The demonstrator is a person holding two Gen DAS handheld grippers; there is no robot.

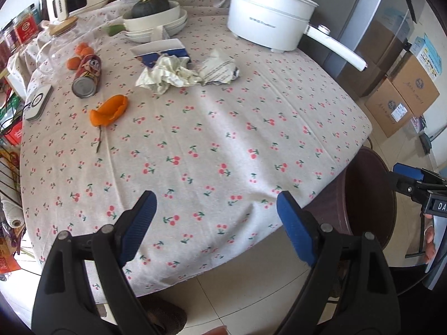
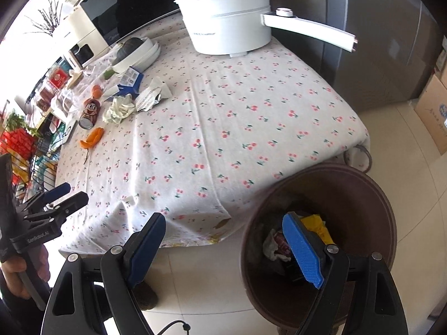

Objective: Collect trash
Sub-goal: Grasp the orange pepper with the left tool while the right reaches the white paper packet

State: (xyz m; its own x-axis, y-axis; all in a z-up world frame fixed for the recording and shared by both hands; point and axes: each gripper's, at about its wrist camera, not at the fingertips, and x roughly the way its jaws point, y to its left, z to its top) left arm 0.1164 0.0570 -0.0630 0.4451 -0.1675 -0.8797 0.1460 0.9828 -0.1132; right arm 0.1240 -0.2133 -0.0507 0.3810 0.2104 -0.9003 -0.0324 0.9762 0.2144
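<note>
Trash lies on the far left of the cherry-print tablecloth [image 1: 212,128]: a crumpled tissue [image 1: 167,74], a crumpled printed wrapper [image 1: 220,68], an orange peel [image 1: 110,110], a tipped can [image 1: 88,76] and a blue-white packet [image 1: 162,48]. My left gripper [image 1: 216,212] is open and empty above the table's near edge. My right gripper [image 2: 223,231] is open and empty, its right finger over the brown bin [image 2: 363,184], which holds wrappers and tissue [image 2: 275,247]. The bin also shows in the left wrist view [image 1: 371,195].
A white electric pot [image 1: 268,19] with a long handle stands at the back right. Stacked white dishes with a green squash [image 1: 153,14] stand at the back. Small oranges [image 1: 81,53], a glass jar [image 1: 53,50] and a white device [image 1: 37,103] sit at the left. Cardboard boxes [image 1: 402,95] stand on the floor.
</note>
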